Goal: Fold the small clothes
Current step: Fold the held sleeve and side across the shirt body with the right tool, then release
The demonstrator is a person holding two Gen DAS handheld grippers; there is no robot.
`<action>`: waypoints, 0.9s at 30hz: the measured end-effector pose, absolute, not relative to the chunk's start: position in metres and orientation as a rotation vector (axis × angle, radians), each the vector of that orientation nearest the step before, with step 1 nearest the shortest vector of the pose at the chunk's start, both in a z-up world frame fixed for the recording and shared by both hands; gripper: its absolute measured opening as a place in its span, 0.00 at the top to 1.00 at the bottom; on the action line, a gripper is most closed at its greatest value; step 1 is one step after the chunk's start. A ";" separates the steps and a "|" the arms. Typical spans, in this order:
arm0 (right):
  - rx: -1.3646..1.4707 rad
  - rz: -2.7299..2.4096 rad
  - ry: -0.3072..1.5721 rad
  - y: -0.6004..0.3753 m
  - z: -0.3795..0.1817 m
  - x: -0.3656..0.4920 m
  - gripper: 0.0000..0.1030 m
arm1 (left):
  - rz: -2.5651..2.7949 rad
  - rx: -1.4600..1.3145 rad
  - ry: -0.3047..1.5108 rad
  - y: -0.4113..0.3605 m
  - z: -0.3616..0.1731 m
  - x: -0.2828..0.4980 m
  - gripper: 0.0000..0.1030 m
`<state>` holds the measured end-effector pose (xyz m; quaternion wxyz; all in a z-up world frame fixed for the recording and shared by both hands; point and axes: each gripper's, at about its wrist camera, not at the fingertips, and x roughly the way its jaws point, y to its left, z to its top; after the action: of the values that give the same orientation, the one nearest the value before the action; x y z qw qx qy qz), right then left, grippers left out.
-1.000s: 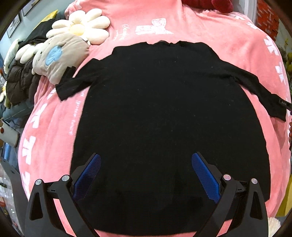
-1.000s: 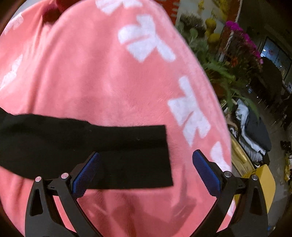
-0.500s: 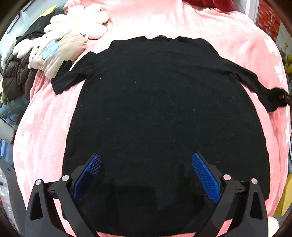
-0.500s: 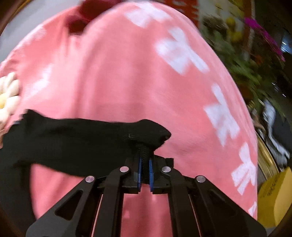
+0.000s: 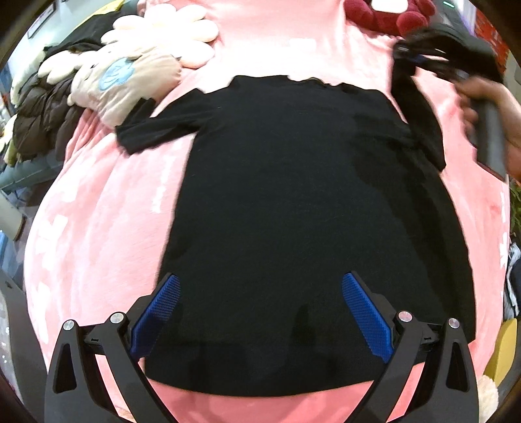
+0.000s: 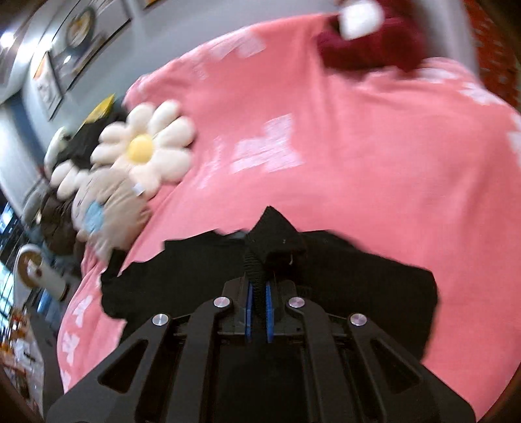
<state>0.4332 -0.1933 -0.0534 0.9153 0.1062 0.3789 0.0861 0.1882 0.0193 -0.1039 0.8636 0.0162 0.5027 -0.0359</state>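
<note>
A black long-sleeved top (image 5: 293, 195) lies spread flat on a pink blanket (image 5: 97, 227). My left gripper (image 5: 260, 312) hovers open over the top's lower hem, nothing between its blue pads. My right gripper (image 6: 257, 289) is shut on the cuff of the top's right sleeve (image 6: 276, 237). In the left wrist view that right gripper (image 5: 410, 55) holds the sleeve (image 5: 420, 123) lifted, up by the top's right shoulder, with a hand (image 5: 488, 107) behind it. The left sleeve (image 5: 153, 130) lies stretched out flat.
A daisy-shaped cushion (image 6: 146, 146) and a beige plush (image 5: 123, 81) rest at the blanket's far left, with dark jackets (image 5: 35, 123) beyond. A dark red plush (image 5: 384, 13) sits at the far edge. The blanket falls away at the left and right.
My right gripper closed on the right sleeve's cuff, then lifted it and swung it up and inward toward the shoulder. My left gripper drifted slightly, still open over the hem.
</note>
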 end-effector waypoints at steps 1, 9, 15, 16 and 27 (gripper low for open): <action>0.199 0.200 0.805 -0.174 -0.064 0.445 0.96 | -0.074 0.029 1.055 0.024 -0.104 0.188 0.05; 0.037 0.249 0.895 -0.102 -0.116 0.437 0.49 | -0.040 -0.009 1.073 0.056 -0.110 0.196 0.05; -0.079 0.193 0.856 -0.126 -0.102 0.402 0.41 | -0.046 -0.033 1.068 0.066 -0.116 0.198 0.05; -0.100 0.199 0.871 -0.123 -0.106 0.404 0.41 | -0.047 -0.041 1.069 0.066 -0.117 0.198 0.05; -0.092 0.154 0.978 -0.099 -0.164 0.460 0.79 | -0.043 -0.059 1.107 0.069 -0.122 0.193 0.05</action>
<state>0.4603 -0.0995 -0.1640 0.8789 -0.0442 0.4692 0.0737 0.1931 0.0693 -0.1216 0.8500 -0.0278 0.5256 -0.0204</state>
